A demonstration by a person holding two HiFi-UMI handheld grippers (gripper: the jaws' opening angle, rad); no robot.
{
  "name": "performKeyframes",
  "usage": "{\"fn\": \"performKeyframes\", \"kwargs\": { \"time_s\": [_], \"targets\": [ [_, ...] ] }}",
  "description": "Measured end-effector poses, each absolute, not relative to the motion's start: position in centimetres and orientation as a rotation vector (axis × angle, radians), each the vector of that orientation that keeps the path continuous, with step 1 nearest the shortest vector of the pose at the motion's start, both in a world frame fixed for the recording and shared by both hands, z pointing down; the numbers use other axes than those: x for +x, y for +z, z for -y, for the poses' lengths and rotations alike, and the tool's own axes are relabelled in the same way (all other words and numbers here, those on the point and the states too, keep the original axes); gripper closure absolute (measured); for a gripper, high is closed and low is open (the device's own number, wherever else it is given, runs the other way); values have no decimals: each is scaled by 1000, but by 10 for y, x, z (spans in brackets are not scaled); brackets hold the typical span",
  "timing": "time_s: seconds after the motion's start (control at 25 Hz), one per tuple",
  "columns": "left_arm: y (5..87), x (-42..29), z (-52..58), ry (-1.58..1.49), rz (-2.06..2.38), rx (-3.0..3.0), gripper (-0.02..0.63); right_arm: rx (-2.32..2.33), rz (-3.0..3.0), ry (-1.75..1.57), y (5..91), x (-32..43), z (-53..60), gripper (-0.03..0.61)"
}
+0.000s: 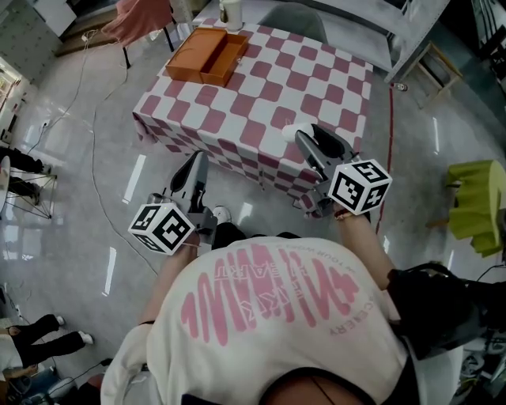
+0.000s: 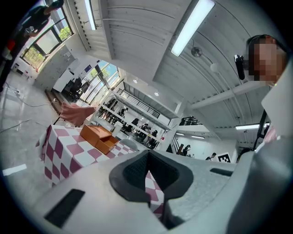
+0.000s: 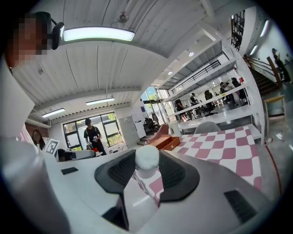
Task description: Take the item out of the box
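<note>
An open orange box [image 1: 207, 54] lies at the far left corner of the table with the pink-and-white checked cloth [image 1: 261, 95]; the same box [image 2: 98, 137] shows in the left gripper view, and in the right gripper view the box [image 3: 165, 142] lies far off. My right gripper [image 1: 305, 136] hangs over the table's near edge, shut on a small white item with a round top [image 3: 146, 160]. That white item [image 1: 291, 133] sticks out past the jaw tips. My left gripper [image 1: 198, 160] is raised off the table's near left side, its jaws shut and empty.
A white container [image 1: 231, 14] stands at the table's far edge behind the box. A pink cloth [image 1: 142, 20] drapes over a chair at the far left. A yellow-green stool [image 1: 478, 202] stands on the right. Cables run across the floor. A person [image 3: 93, 137] stands far off.
</note>
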State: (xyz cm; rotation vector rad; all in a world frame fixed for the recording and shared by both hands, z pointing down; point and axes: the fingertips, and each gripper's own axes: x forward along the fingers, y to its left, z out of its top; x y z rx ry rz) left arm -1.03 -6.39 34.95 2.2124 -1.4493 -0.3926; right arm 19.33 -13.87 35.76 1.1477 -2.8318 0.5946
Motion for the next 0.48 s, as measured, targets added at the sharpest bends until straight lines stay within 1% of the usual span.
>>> {"fn": "performKeyframes", "kwargs": {
  "time_s": [0.48],
  "targets": [
    [353,-2,46,-392,1462,2208,607,1122,2829,608,366,201,125,422]
  ]
}}
